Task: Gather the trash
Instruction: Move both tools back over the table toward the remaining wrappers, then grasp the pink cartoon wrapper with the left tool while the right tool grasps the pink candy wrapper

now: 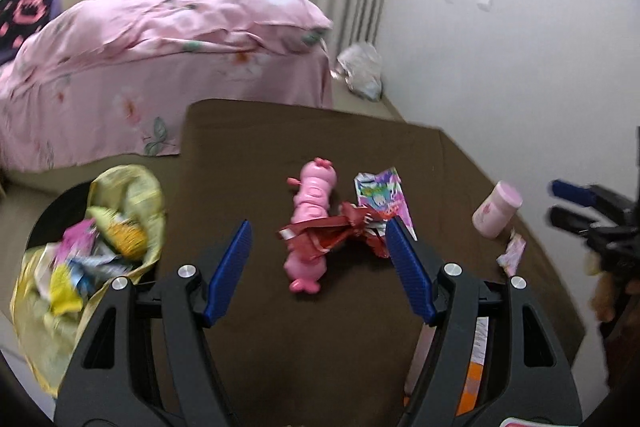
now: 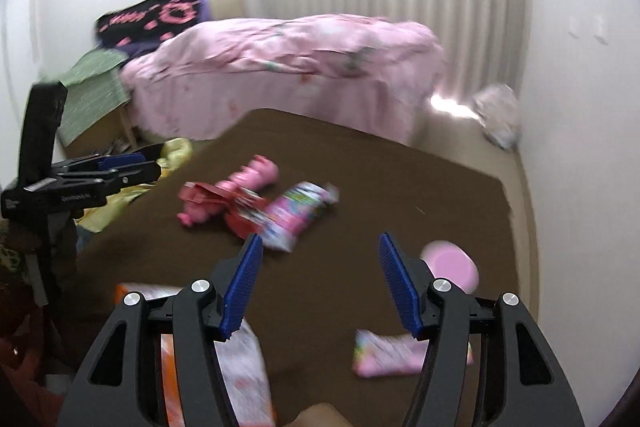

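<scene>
Right gripper: jaws apart, nothing between.
Brown table: pink toy, red wrapper, pink packet.
Behind: pink bed.

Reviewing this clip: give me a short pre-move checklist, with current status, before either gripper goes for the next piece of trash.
1. Left gripper empty, jaws open: ok.
2. Right gripper empty, jaws open: ok.
3. Trash bag mouth open, wrappers inside: ok.
4. Red wrapper free to lift: not ok, it lies across the pink toy.
5. Colourful packet reachable on the brown cloth: ok.
6. Pink jar is trash: cannot tell.
</scene>
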A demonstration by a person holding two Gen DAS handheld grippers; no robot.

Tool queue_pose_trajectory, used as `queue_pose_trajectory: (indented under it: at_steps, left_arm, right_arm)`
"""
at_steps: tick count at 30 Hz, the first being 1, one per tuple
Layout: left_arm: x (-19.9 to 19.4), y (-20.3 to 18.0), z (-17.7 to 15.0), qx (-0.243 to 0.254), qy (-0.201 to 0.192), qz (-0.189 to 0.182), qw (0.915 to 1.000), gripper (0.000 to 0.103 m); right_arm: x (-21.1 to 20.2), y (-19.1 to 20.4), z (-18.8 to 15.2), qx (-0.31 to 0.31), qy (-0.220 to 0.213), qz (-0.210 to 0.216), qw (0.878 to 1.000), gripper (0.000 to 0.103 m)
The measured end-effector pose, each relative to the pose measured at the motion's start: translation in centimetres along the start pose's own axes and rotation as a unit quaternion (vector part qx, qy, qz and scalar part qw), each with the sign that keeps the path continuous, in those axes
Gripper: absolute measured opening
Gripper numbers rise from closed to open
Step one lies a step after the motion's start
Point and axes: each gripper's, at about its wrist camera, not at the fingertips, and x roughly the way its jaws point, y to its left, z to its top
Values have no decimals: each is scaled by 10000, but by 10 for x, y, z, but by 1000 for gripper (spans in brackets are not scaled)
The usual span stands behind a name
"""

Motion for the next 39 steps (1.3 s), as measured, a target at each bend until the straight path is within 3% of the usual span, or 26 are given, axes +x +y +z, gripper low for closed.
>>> queue_pose_trajectory:
  at_steps: [6,9,13,18,23,32,39]
  left_arm:
    - [51,-24,21,563,255,-14,9981,65]
    - [78,-39,27,862,667,-243,9937,65]
    - [98,-43,18,870,1087,-549,9887,65]
    - [91,-37,6,473,1123,-788,9894,65]
    - [67,-38,-8,-85,1362,-1067,9849,65]
    - [34,-46,-29,-184,1298,-692,9889,65]
    - [22,-45,-25,-145,1110,-637,9917,65]
  right_arm:
    - [-10,-33,-38,414,209,-470,9978,57]
    - [-5,-44,-58,606,403,-399,9965,57]
    - [0,-47,-72,669,515,-504,9952,57]
    - [4,-53,-82,752,606,-583,9936,57]
    - [13,-49,-86,870,642,-566,9925,57]
    - [52,-10,-74,85,836,-757,9936,57]
    - [60,-28,-90,310,1183,-1003,9874,57]
